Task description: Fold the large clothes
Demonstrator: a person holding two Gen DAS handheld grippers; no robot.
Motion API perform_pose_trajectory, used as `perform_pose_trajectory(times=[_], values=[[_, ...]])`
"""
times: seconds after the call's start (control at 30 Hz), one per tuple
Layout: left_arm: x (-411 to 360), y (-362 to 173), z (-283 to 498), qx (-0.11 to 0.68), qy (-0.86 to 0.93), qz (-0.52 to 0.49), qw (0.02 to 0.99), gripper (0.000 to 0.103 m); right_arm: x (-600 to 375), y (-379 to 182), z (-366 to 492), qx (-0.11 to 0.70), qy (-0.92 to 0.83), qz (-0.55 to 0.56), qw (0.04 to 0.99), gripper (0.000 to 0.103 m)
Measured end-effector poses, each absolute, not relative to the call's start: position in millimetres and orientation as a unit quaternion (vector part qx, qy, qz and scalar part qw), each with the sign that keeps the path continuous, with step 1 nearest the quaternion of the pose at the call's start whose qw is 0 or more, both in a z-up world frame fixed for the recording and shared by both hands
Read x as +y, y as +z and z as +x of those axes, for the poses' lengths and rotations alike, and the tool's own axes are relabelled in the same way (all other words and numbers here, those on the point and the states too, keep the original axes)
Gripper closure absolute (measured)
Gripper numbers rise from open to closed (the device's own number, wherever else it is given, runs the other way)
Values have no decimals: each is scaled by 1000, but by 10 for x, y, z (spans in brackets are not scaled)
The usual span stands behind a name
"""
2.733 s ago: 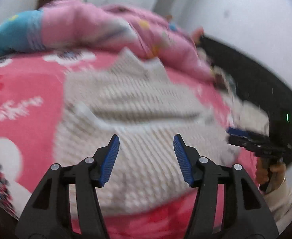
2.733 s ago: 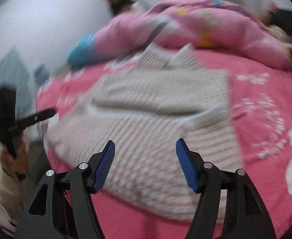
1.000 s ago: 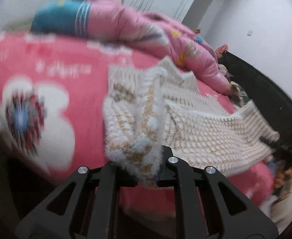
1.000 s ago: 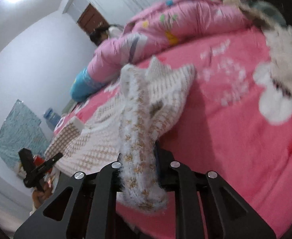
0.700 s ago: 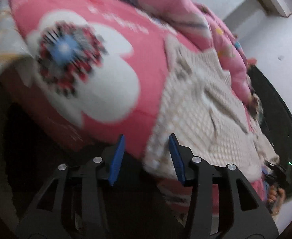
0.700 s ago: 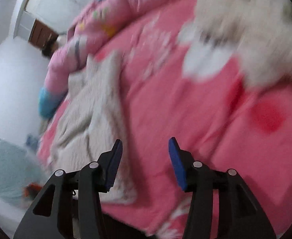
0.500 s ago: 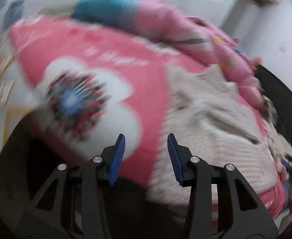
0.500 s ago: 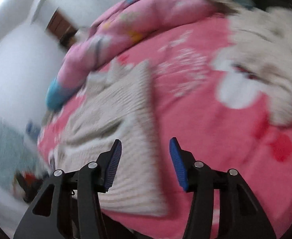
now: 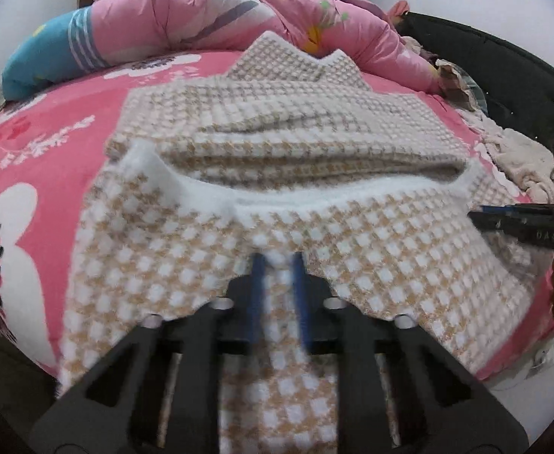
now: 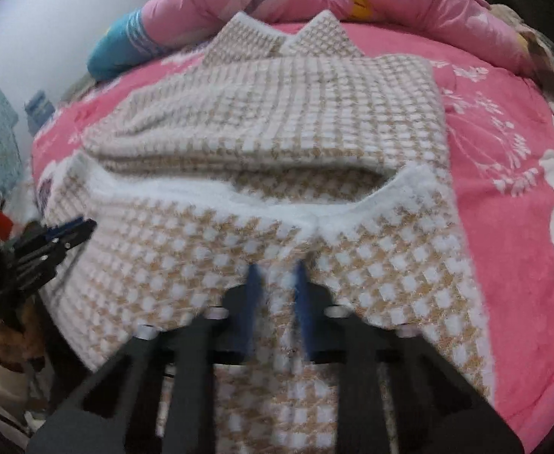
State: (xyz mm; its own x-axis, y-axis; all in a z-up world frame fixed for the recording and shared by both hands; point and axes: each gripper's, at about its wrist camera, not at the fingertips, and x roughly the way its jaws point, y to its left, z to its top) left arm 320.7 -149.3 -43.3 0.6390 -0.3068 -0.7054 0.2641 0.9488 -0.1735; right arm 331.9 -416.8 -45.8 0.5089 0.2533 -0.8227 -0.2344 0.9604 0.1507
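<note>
Pinching the near hem of the sweater (image 9: 277, 227), the left gripper (image 9: 277, 268) has its blue pads drawn close together with a fold of knit between them; the fabric drapes over and below its fingers. The right gripper (image 10: 277, 276) does the same further along the hem, its jaws clenched on the checked fabric, which runs down between the black arms.

Each tool shows at the edge of the other's view: the right one sits at the sweater's right edge with its pads together, and faint pale lettering on its black body is too blurred to read. White printed characters on the pink bedspread (image 9: 50, 121) are likewise unreadable.

The sweater lies spread across the near part of the bed, its bottom hanging over the front edge. It is a fuzzy knit in a tan and white check with white trim. Both sleeves are folded across the middle, their white cuffs meeting in a band, and the pointed collar faces the pink quilt (image 9: 201, 11) piled at the far side.
</note>
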Motion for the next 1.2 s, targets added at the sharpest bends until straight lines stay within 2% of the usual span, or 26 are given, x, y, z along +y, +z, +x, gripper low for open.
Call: perform_pose_trajectory(times=[0.2,0.3,0.4,0.47,0.5,0.57,0.67,0.77,0.83,0.9,1.0,1.1,1.17,1.2], values=[[-1500,-71,3193,346,-151,-6,926,96,-4244,-65,3294,415,139,54,897,98],[-1476,-149,3323,359,-144,-11,922,95,-4218,-84,3423,405,135,53,903,98],[-1485,-550,3476,400,-142,-10,905,89,-4158,-476,3652,446,124,37,886,98],[-1481,-533,3424,383,-146,-9,912,88,-4186,-707,3725,470,131,54,871,98],[-1460,-481,3408,384,-149,-11,911,87,-4222,-693,3720,468,136,64,871,98],[-1369,-383,3380,379,-153,-26,912,85,-4306,-550,3687,465,141,75,871,89],[-1119,-229,3345,358,-148,-58,920,83,-4436,-333,3596,440,126,77,886,88],[-835,-291,3479,375,-107,-98,916,79,-4553,-237,3595,428,80,54,899,88],[-667,-496,3603,414,-84,-128,898,83,-4661,-439,3754,460,30,35,887,90],[-464,-619,3602,403,-94,-197,889,89,-4758,-670,3870,477,39,60,876,93],[-384,-604,3560,404,-95,-208,886,92,-4795,-552,3876,479,34,78,874,94],[-378,-507,3485,398,-93,-197,891,92,-4803,-360,3806,474,26,82,876,90],[-415,-381,3388,381,-94,-179,902,83,-4795,-189,3735,453,28,75,888,90],[-468,-317,3376,373,-100,-172,906,81,-4778,-108,3718,445,34,78,892,89]])
